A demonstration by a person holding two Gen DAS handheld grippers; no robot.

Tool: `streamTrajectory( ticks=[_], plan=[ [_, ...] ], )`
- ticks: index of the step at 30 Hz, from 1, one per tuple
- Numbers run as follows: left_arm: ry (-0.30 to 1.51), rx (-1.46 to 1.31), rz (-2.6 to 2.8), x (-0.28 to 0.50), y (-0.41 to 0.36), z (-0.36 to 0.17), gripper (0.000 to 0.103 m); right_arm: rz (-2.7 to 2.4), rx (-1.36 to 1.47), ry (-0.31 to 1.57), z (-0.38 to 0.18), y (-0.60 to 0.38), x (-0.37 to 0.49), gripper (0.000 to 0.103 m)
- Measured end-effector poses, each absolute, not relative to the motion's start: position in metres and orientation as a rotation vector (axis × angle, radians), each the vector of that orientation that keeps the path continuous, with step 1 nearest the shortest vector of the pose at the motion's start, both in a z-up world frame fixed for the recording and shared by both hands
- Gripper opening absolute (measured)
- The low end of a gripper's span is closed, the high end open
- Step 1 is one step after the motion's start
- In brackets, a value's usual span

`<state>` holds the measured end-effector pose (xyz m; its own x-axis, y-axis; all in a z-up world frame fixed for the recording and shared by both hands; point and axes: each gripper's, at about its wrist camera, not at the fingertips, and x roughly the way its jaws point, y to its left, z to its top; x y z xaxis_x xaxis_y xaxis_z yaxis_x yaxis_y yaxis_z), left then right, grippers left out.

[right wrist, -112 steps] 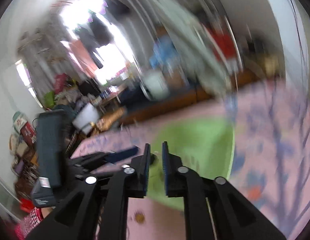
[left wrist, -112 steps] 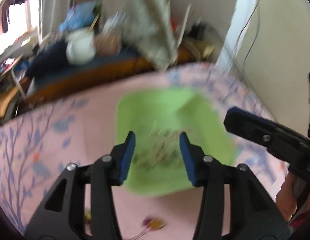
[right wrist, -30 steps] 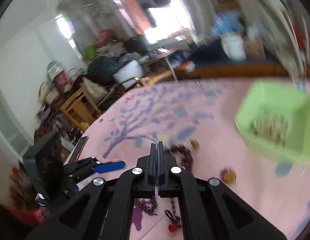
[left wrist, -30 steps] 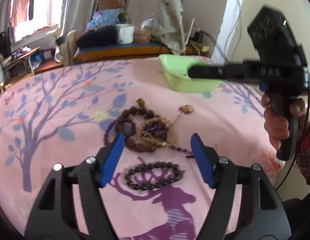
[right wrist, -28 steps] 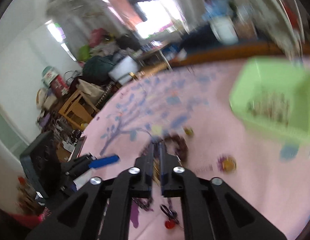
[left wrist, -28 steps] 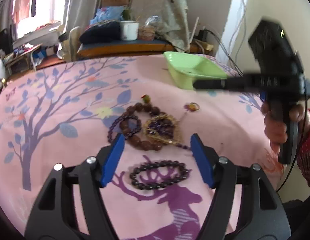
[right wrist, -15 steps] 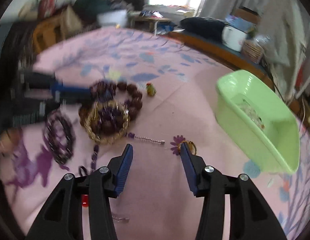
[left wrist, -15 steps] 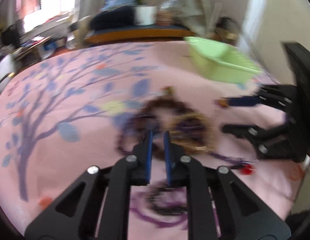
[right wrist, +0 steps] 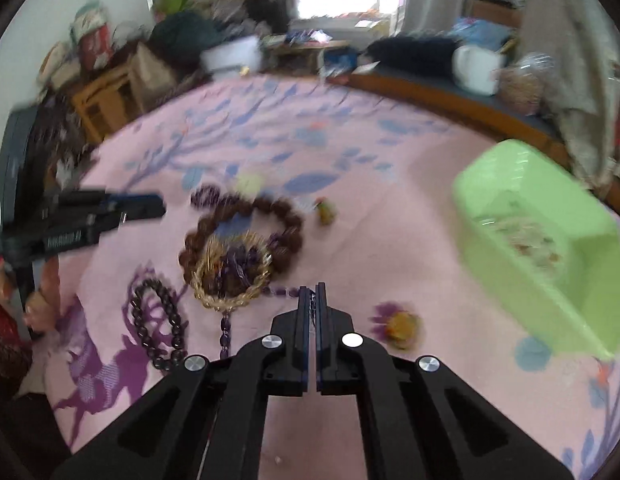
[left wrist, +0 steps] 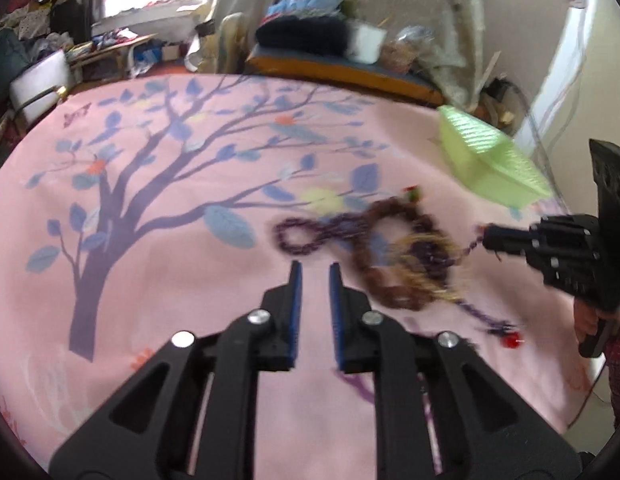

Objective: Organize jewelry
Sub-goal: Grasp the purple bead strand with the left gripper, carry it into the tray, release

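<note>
A pile of jewelry lies on the pink tree-print cloth: a brown bead bracelet (right wrist: 246,216), a gold chain ring (right wrist: 230,280) with a purple bead necklace (right wrist: 278,291), and a dark bead bracelet (right wrist: 158,324). My right gripper (right wrist: 313,292) is shut on the thin chain of the purple necklace, just right of the pile. It also shows in the left wrist view (left wrist: 493,236). My left gripper (left wrist: 313,272) has its jaws nearly closed with a narrow empty gap, left of the brown bracelet (left wrist: 393,248). A green tray (right wrist: 549,248) holding small jewelry stands to the right.
A yellow pendant on a purple flower print (right wrist: 401,326) lies beside the right gripper. A small green-red charm (right wrist: 325,210) lies behind the pile. A red bead (left wrist: 509,342) ends the purple necklace. A cluttered bench (left wrist: 349,68) stands behind the table.
My right gripper has gone from open to shut on the purple necklace's chain. My left gripper has closed from wide open to nearly shut and shifted left of the pile.
</note>
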<state>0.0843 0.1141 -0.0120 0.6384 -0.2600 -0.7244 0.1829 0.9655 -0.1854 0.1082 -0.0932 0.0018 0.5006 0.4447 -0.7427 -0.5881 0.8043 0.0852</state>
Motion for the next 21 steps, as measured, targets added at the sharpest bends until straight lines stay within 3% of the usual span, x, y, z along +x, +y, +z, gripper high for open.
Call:
streamTrajectory(
  ticks=[1, 3, 4, 17, 18, 19, 20, 21],
  plan=[
    [0.816, -0.085, -0.276, 0.079, 0.106, -0.004, 0.036, 0.619, -0.18, 0.813, 0.01, -0.098, 0.105, 0.0],
    [0.768, -0.041, -0.326, 0.07, 0.086, 0.008, 0.053, 0.597, -0.169, 0.747, 0.032, -0.108, 0.094, 0.0],
    [0.749, -0.025, -0.351, 0.068, 0.077, 0.014, 0.056, 0.592, -0.163, 0.724, 0.04, -0.111, 0.092, 0.0],
    [0.688, 0.22, -0.558, 0.085, -0.044, 0.021, 0.057, 0.547, -0.115, 0.428, 0.141, -0.145, 0.045, 0.0],
    [0.709, 0.221, -0.562, 0.093, -0.05, 0.018, 0.052, 0.541, -0.112, 0.41, 0.147, -0.148, 0.043, 0.0],
    [0.723, 0.216, -0.573, 0.097, -0.051, 0.017, 0.024, 0.532, -0.111, 0.389, 0.154, -0.153, 0.039, 0.0],
    [0.75, 0.208, -0.591, 0.103, -0.052, 0.017, 0.011, 0.519, -0.113, 0.372, 0.16, -0.157, 0.037, 0.0],
    [0.782, 0.187, -0.614, 0.11, -0.053, 0.021, 0.007, 0.504, -0.114, 0.36, 0.164, -0.16, 0.037, 0.0]
  ],
)
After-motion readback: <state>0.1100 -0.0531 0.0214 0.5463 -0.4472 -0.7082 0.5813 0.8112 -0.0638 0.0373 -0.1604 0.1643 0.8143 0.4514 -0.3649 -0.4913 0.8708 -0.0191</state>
